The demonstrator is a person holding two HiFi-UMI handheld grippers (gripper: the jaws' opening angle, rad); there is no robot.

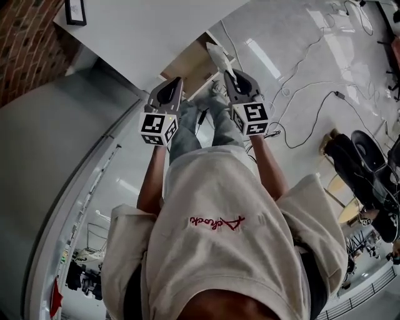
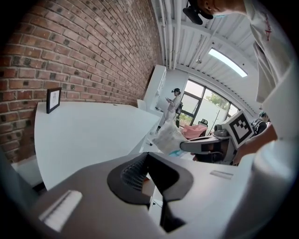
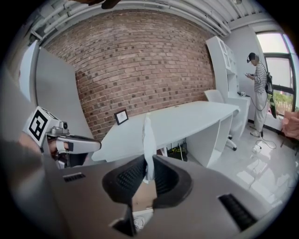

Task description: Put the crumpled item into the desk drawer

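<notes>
The crumpled item [image 1: 219, 55] is white, thin paper or plastic. It sticks up from my right gripper [image 1: 232, 78], which is shut on it. In the right gripper view the crumpled item [image 3: 148, 140] stands pinched between the ribbed pads of the right gripper [image 3: 148, 169]. Below the jaws lies the open desk drawer [image 1: 186, 62], wooden inside, under the white desk [image 1: 144, 28]. My left gripper [image 1: 172, 87] hovers beside the drawer, jaws together and empty. From the left gripper [image 2: 148, 161] I see the crumpled item [image 2: 169, 138] in the right gripper [image 2: 187, 145].
A small framed picture [image 1: 75, 11] stands on the desk by the brick wall [image 3: 131, 60]. Cables [image 1: 312, 106] trail over the glossy floor, and a black office chair [image 1: 369, 162] is at the right. A person [image 3: 258, 79] stands far off by the window.
</notes>
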